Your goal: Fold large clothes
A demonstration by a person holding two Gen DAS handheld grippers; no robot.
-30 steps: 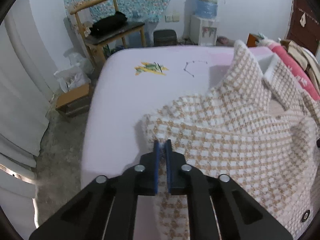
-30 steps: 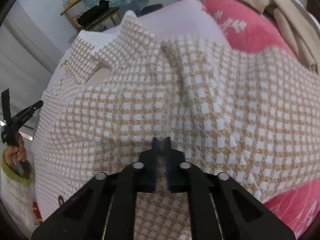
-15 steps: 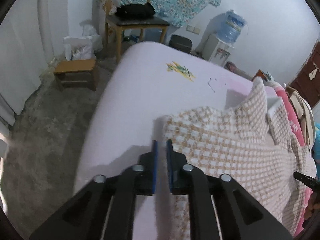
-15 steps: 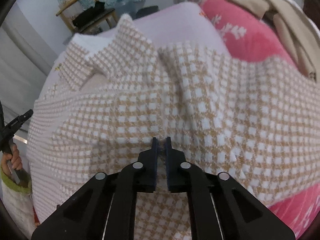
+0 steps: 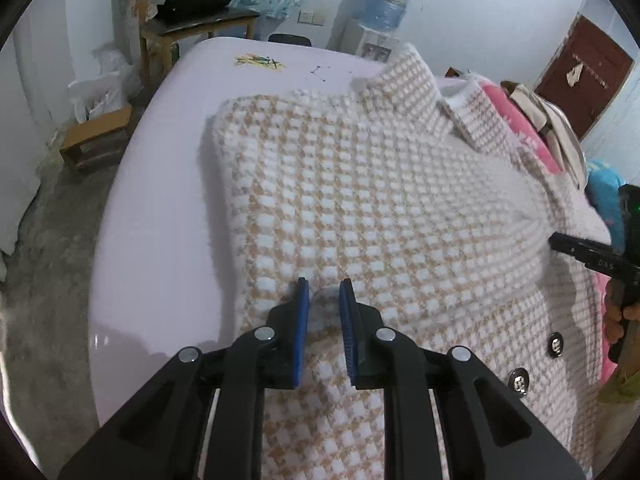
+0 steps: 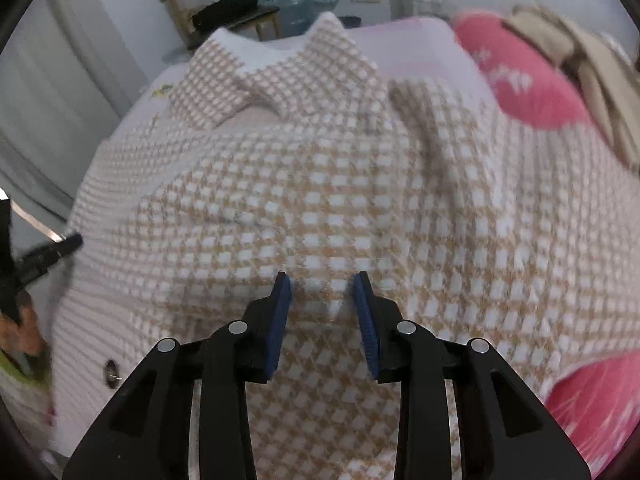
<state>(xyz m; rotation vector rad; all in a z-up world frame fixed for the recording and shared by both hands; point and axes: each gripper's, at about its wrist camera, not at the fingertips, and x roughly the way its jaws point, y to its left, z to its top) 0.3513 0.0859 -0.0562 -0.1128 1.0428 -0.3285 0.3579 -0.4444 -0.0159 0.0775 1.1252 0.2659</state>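
A large tan-and-white checked knit coat [image 5: 380, 208] lies spread on the pale pink bed [image 5: 160, 184], collar toward the far side, dark buttons at its right front edge. It also fills the right wrist view [image 6: 340, 208]. My left gripper [image 5: 323, 294] is open, its blue pads just above the coat near its left side, a small bump of fabric between the jaws. My right gripper [image 6: 322, 290] is open over the coat's right part, holding nothing. Each gripper shows at the edge of the other's view.
A pink blanket [image 6: 528, 88] and beige clothes [image 6: 592, 64] lie at the bed's right side. A wooden chair with a black bag [image 5: 196, 4], a small stool [image 5: 100, 140], a water dispenser [image 5: 384, 12] and a brown door [image 5: 580, 76] stand beyond the bed.
Both grippers have gone from shut on the coat to open. The coat's left part has been laid down flat on the bed. The left view has swung right over the coat.
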